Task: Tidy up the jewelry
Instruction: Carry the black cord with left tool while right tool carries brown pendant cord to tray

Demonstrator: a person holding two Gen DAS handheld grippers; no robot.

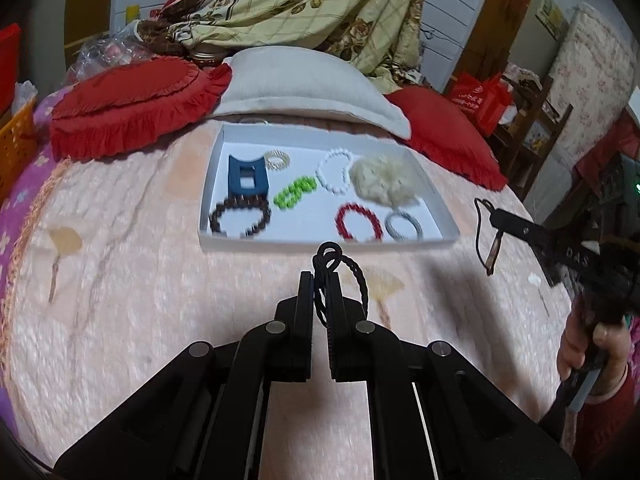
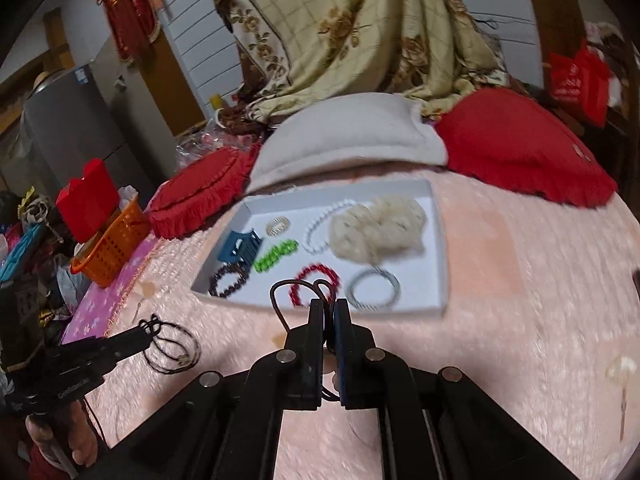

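L gripper (image 1: pixel 320 280) angled down toward the pink blanket (image 1: pixel 120 280), jaws pinched together on a black twisted cord loop (image 1: pixel 348 276); the loop sticks up past the fingertips and hangs off their right side. From the right wrist cam the same gripper sits low at left, cord coils dangling off its tip above the blanket, a hand (image 2: pixel 60 436) wrapped round its handle.

R gripper (image 2: pixel 329 304) also tilted down, jaws closed on a thin dark-brown cord (image 2: pixel 282 300) that arcs up and left of the tips. In the left wrist cam it shows at far right, cord hanging from the tip, a hand (image 1: pixel 592 348) in a red sleeve gripping the handle.

White tray (image 1: pixel 320 242) lies just ahead of both grippers on the blanket. Inside it, from L gripper's side: dark bead bracelet (image 1: pixel 240 220) near-left, blue claw clip (image 1: pixel 248 178) behind it, green coil tie (image 1: pixel 296 192) mid, red bead bracelet (image 1: pixel 358 222) straight ahead, grey ring tie (image 1: pixel 404 226) right of that, white bead bracelet (image 1: pixel 336 170) and cream fluffy scrunchie (image 1: pixel 382 180) further back, small clear coil tie (image 1: pixel 277 159) at back. Blurred, so finer detail not readable.
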